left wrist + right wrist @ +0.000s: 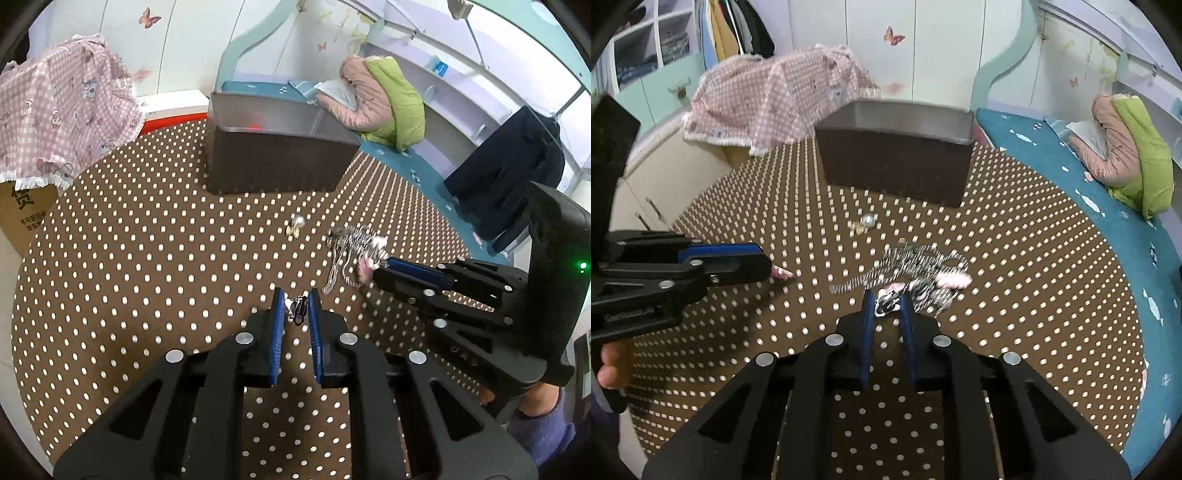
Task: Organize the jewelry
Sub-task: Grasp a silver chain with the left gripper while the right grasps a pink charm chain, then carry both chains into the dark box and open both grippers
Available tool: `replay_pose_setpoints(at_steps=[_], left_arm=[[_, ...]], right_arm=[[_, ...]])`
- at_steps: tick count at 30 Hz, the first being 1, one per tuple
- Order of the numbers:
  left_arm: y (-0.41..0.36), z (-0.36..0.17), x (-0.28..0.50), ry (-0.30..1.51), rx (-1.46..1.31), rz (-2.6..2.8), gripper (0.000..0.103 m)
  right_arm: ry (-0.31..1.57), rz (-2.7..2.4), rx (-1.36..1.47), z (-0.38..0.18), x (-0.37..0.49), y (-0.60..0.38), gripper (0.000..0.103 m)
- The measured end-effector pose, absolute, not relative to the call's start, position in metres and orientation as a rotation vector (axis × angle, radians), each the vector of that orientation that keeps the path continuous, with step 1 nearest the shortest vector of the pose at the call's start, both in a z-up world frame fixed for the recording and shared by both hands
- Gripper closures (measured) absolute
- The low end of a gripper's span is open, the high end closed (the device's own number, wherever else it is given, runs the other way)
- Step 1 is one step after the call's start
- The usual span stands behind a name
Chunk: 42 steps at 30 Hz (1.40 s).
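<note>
A tangled pile of silver chains (351,243) (916,262) lies on the round brown polka-dot table (129,277). My right gripper (888,298) (380,267) is shut on a small black-and-white piece (886,303) at the pile's near edge, beside pink charms (955,281). My left gripper (297,300) (770,268) is shut on a small dark trinket (298,309); its pink end (783,273) pokes past the tips, just over the cloth. A pearl piece (296,224) (866,222) lies alone in front of the open dark brown jewelry box (273,166) (897,170).
A pink checked cloth (62,118) drapes over a cardboard box (26,214) at the table's far left. A teal bench (1108,229) curves round the right side, with pink and green jackets (384,103) on it. A dark garment (509,170) hangs beyond the table.
</note>
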<state>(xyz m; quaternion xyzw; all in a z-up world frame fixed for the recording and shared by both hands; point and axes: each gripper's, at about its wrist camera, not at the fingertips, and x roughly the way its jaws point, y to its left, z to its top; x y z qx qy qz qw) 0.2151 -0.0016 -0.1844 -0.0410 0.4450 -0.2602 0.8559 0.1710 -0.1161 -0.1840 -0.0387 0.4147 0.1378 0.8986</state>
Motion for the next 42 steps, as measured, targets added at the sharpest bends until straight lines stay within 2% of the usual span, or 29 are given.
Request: replay_pose_setpoints(at_steps=[10, 18, 27, 32, 42], left_arm=[[-0.013, -0.120, 0.245, 0.850, -0.078, -0.616, 0.089], [-0.027, -0.077, 0.318, 0.822, -0.084, -0.565, 0.089], [-0.036, -0.118, 0.385, 0.973, -0.094, -0.477, 0.089], [-0.040, -0.143, 0.392, 1.018, -0.051, -0.433, 0.089], [-0.043, -0.154, 0.392, 1.031, -0.032, -0.428, 0.089]], right_arm=[[0.766, 0.338, -0.020, -0.131, 0.182, -0.131, 0.090], [0.688, 0.372, 0.004, -0.093, 0.224, -0.129, 0.090], [0.783, 0.395, 0.031, -0.112, 0.286, -0.125, 0.090], [0.834, 0.393, 0.029, -0.131, 0.301, -0.120, 0.090], [0.881, 0.393, 0.040, -0.145, 0.314, -0.116, 0.090]])
